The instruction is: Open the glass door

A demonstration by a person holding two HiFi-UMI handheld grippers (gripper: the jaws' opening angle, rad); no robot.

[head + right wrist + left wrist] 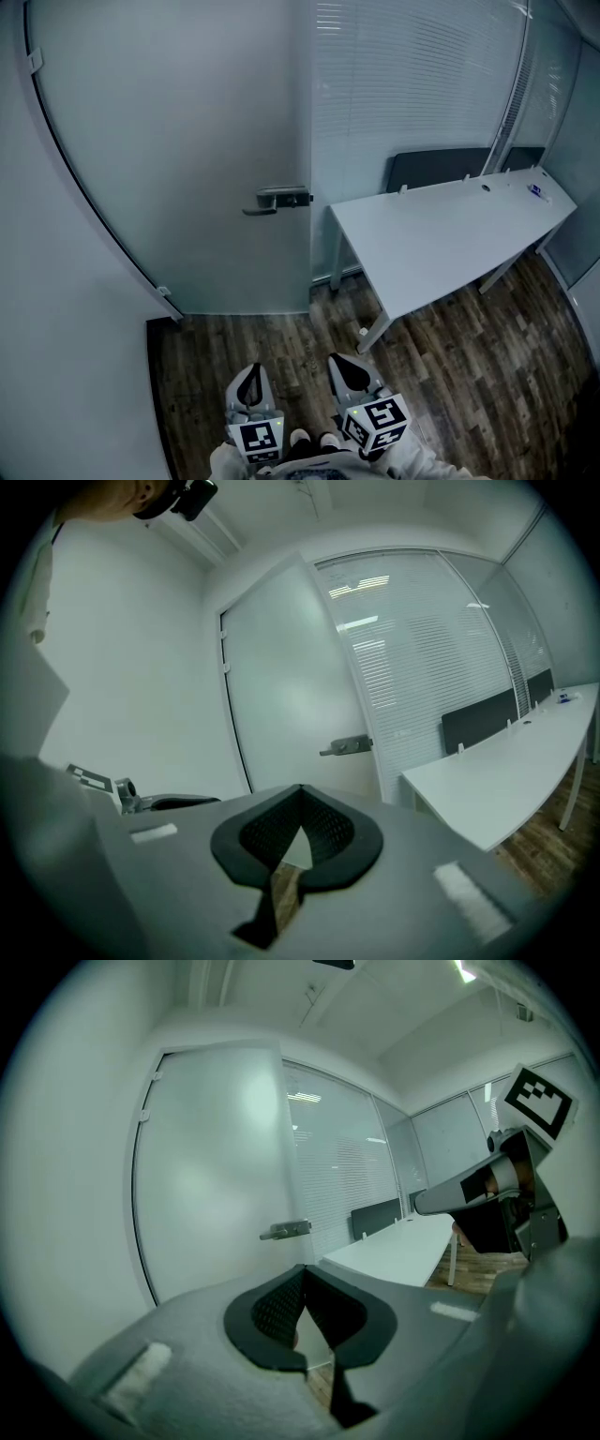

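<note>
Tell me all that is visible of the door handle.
The handle is a grey lever that looks like metal, fixed on a small dark lock block at the right edge of the frosted glass door. The lever lies level and points left, away from that edge. Nothing touches it.

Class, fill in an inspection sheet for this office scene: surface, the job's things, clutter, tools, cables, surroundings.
Surface: wood-plank floor.
Job's things: frosted glass door, shut; lever handle at its right edge, untouched.
Clutter: one small item on the white desk, too small to identify.
Tools: left tool and right tool, both shut, empty, short of the door.
Cables: nothing seen.
Surroundings: slatted blinds right of the door; dark panel behind the desk.
</note>
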